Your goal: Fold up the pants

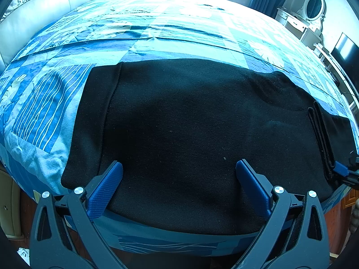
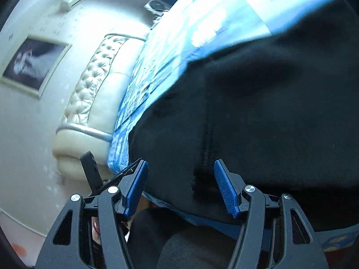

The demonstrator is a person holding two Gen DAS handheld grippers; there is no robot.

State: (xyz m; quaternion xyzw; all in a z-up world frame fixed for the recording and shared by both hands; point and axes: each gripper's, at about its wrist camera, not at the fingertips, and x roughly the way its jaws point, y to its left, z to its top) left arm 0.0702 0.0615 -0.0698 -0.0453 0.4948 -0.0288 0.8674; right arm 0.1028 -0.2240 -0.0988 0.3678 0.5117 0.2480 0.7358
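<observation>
- The black pants (image 1: pixel 190 134) lie folded flat on the bed (image 1: pixel 157 27), near its front edge.
- The left gripper (image 1: pixel 179 170) hovers over their near part, jaws spread, nothing pinched.
- The right gripper (image 2: pixel 180 179) is rolled sideways at the pants' hem edge; its jaws straddle the cloth, pads apart from it.
- A tufted headboard (image 2: pixel 89 94) and dresser (image 1: pixel 300 27) stand around the bed.

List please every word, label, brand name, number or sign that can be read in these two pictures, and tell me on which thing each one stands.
None: no readable text shows in either view.
The black pants show no label or print.
The blue patterned bedcover has stripes and flower shapes only, no letters.
The framed picture on the wall is blurred; no writing can be made out.
The left gripper and right gripper show no markings.
</observation>
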